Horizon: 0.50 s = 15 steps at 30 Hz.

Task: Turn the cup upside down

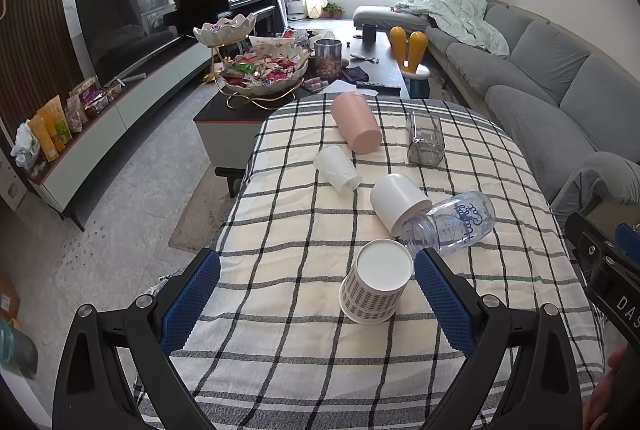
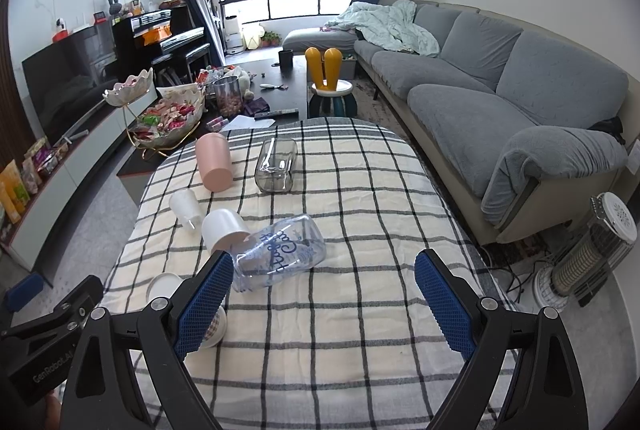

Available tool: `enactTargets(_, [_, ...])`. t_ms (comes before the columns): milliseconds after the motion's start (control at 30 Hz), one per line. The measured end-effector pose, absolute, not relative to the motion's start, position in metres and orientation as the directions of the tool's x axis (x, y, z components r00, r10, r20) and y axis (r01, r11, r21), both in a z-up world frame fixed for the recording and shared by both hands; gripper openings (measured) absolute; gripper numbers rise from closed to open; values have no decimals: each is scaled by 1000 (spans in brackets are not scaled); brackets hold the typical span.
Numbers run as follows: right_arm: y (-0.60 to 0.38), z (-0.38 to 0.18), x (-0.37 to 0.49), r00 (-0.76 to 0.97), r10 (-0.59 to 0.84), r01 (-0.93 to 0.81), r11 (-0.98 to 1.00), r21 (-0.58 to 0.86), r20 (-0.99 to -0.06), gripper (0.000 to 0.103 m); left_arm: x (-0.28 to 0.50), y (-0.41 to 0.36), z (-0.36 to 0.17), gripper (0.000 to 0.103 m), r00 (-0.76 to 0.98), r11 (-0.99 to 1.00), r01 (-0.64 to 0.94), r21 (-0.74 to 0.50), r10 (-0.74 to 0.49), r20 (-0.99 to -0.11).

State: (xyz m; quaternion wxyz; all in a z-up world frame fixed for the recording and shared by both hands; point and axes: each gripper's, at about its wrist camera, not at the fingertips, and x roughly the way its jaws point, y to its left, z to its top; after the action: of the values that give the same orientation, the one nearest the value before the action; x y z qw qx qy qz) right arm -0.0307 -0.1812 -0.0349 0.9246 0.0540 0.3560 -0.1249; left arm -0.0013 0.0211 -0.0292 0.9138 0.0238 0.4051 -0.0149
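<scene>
A checked paper cup (image 1: 376, 280) stands upside down on the plaid cloth (image 1: 304, 222), base up, between my left gripper's open blue pads (image 1: 192, 300). My left gripper (image 1: 318, 304) is open and empty around it, not touching. In the right wrist view the same cup (image 2: 162, 284) is partly hidden behind my right gripper's left finger. My right gripper (image 2: 324, 304) is open and empty above bare cloth. A clear bottle with blue lettering (image 1: 452, 224) (image 2: 276, 254) lies on its side just beyond.
A white cup (image 1: 400, 204), a crumpled clear plastic cup (image 1: 338, 168), a pink cup (image 1: 356, 122) and a grey glass (image 1: 425, 139) lie on their sides further back. A coffee table with a candy bowl (image 1: 266, 68) stands behind. A grey sofa (image 2: 500, 90) and a heater (image 2: 588, 254) are on the right.
</scene>
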Motion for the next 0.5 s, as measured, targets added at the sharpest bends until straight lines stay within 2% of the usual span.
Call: enactTargets(500, [-182,-35,-31,716,-193,270,963,11,-670,92,-1,24,-21,103,702,997,46,56,7,-712])
